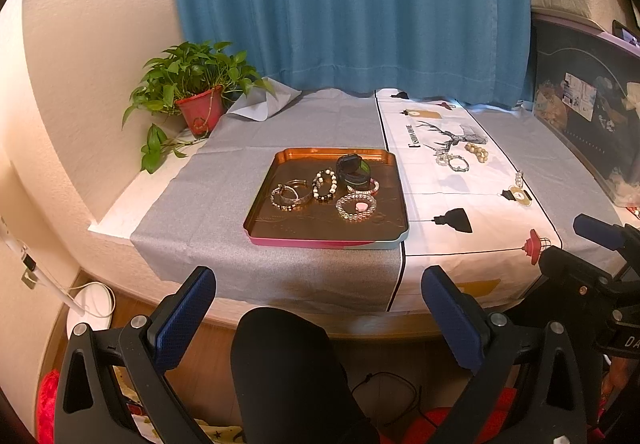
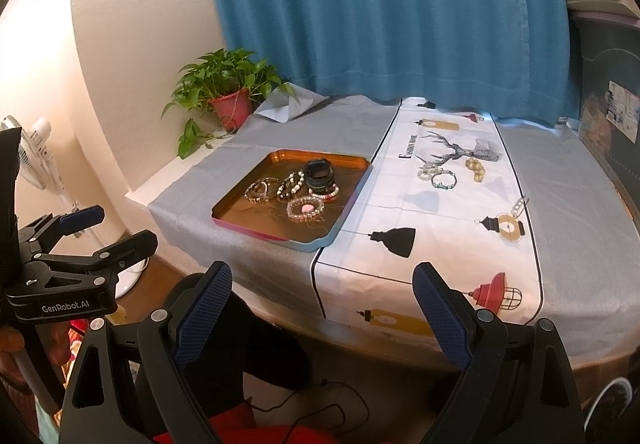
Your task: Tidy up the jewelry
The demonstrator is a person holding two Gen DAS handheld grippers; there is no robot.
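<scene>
A copper tray on the grey cloth holds several bracelets and a black watch. More jewelry lies on the white printed runner: a beaded bracelet, a cream bead cluster and a pearl clip. My left gripper is open and empty, held before the table's front edge. My right gripper is open and empty too, also off the table edge.
A potted plant stands at the back left by the wall. A blue curtain hangs behind. A dark box flanks the right side. The person's knee is below the grippers.
</scene>
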